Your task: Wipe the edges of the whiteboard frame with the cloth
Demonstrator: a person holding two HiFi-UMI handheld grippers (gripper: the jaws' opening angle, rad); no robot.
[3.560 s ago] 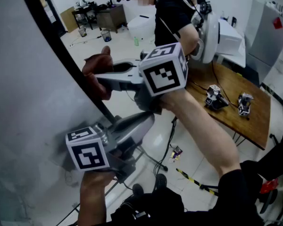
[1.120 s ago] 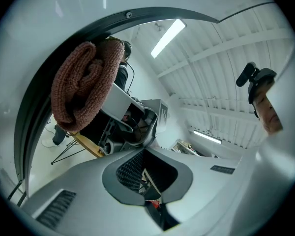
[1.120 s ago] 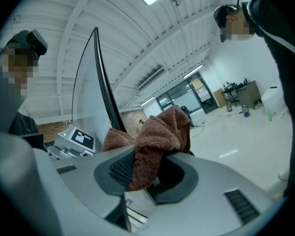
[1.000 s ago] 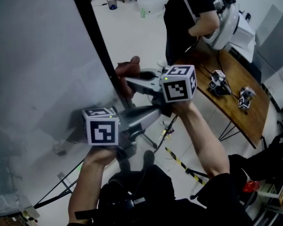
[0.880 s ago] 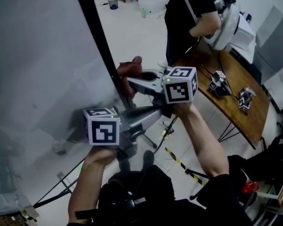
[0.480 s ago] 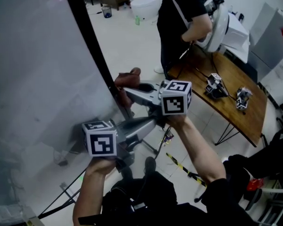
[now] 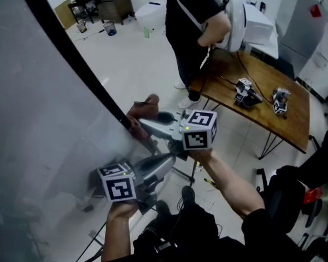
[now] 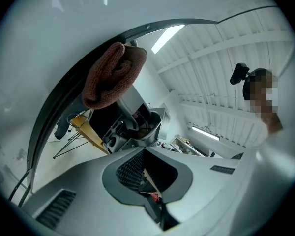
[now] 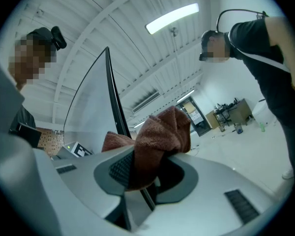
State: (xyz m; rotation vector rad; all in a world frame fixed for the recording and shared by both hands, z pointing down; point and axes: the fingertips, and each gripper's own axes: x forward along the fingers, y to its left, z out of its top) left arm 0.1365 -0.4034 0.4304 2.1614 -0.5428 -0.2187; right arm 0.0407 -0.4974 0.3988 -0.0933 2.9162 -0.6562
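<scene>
Pinching a brown cloth (image 7: 143, 109) between its closed fingers, the right gripper (image 7: 141, 123) holds the wad against the whiteboard's black frame (image 7: 71, 59). It sits low on the edge that runs diagonally down the head view. The cloth bulges out above the jaws and touches the frame.

The left gripper (image 7: 171, 158) sits just below and beside the right one, its jaws drawn together with nothing between them. Whether it touches the board I cannot tell.

The whiteboard (image 7: 33, 135) fills the left side, its surface grey-white with faint smears low down. Beyond it lies a white floor (image 7: 136, 64). A wooden table (image 7: 295, 119) on thin dark legs stands at the right, with two small devices (image 7: 245, 91) and cables on it. A person (image 7: 191, 21) in black stands at its far end. Dark desks (image 7: 98, 4) line the far wall, with a bin (image 7: 110, 29) and a green bottle (image 7: 146, 31) on the floor near them. The gripper views show a white ribbed ceiling (image 9: 137, 28) with strip lights (image 9: 172, 17).
</scene>
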